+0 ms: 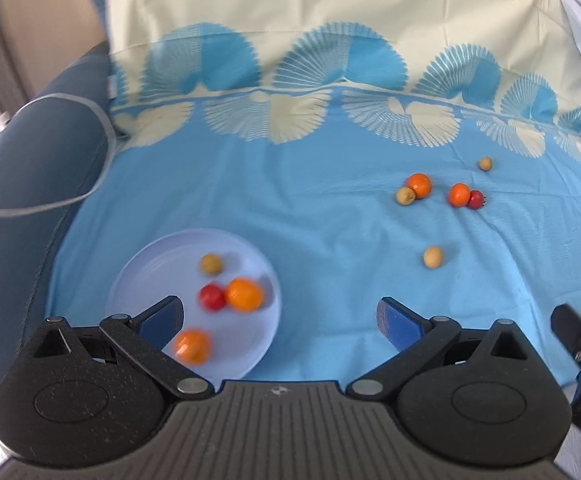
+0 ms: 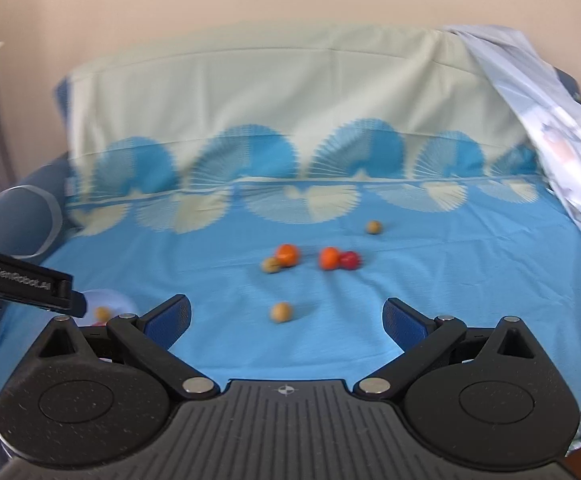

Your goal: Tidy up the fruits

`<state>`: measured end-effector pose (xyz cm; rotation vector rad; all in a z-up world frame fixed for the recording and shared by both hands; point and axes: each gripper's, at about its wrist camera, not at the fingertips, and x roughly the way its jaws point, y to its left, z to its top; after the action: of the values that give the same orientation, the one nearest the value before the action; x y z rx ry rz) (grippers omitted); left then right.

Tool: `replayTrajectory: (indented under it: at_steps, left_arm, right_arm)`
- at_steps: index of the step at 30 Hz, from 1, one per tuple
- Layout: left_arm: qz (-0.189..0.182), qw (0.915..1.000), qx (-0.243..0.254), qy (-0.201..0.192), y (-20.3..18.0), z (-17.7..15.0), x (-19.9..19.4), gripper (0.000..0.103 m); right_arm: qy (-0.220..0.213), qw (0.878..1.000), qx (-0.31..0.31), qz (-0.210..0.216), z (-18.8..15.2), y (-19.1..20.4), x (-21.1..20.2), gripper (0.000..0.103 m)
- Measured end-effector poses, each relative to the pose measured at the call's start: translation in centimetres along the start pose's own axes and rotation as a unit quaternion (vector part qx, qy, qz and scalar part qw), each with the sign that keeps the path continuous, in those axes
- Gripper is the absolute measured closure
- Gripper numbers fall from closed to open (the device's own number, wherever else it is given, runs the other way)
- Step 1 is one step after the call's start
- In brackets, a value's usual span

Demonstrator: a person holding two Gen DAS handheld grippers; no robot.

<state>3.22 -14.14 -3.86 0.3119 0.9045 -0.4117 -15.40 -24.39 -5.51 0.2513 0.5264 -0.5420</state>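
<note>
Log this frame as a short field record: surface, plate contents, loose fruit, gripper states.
surface: blue patterned cloth
plate: pale blue plate, near left on the cloth
on plate: two orange fruits, one red fruit, one tan fruit
loose on cloth: two orange fruits, one red fruit, three tan fruits
left gripper: open, empty, fingers over the plate's near side
right gripper: open, empty, nearest tan fruit ahead

Left gripper (image 1: 280, 316) jaws wide apart, empty, over plate (image 1: 142, 268) near edge. Plate holds four fruits. Six fruits loose on cloth (image 1: 310, 184) right of plate.
</note>
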Motion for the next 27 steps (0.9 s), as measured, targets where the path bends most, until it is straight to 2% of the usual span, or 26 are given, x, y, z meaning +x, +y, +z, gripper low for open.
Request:
replayTrajectory:
  at_steps: [4, 8, 14, 16, 20, 27]
  left_arm:
    - [-0.017, 0.9995, 0.027, 0.008, -3.3, 2.1, 4.6, 0.0]
    - [-0.017, 0.9984, 0.046, 0.028, -6.1, 4.5, 9.8, 0.0]
    - [-0.029, 0.9967, 0.045, 0.061, -8.9, 7.6, 17.2, 0.0]
    - [-0.039, 0.9955, 0.05, 0.071, -10.0, 8.6, 19.3, 0.0]
    - [-0.043, 0.995, 0.051, 0.073, -11.6, 10.3, 22.8, 0.0]
    - [-0.048, 0.9923, 0.073, 0.088, -13.4, 11.5, 27.6, 0.0]
  right_arm:
    - [0.016, 1.0, 0.016, -0.019, 0.5, -2.1, 5.2, 0.002]
    - [0.034, 0.998, 0.013, -0.043, 0.1, -3.5, 11.0, 0.002]
    - [0.018, 0.996, -0.006, -0.085, 0.5, -5.5, 18.9, 0.002]
    - [0.029, 0.995, -0.018, -0.095, 0.6, -6.2, 21.9, 0.002]
    - [0.056, 0.994, -0.013, -0.098, 0.6, -7.8, 27.0, 0.002]
    - [0.074, 0.993, 0.001, -0.088, 0.0, -8.0, 32.7, 0.001]
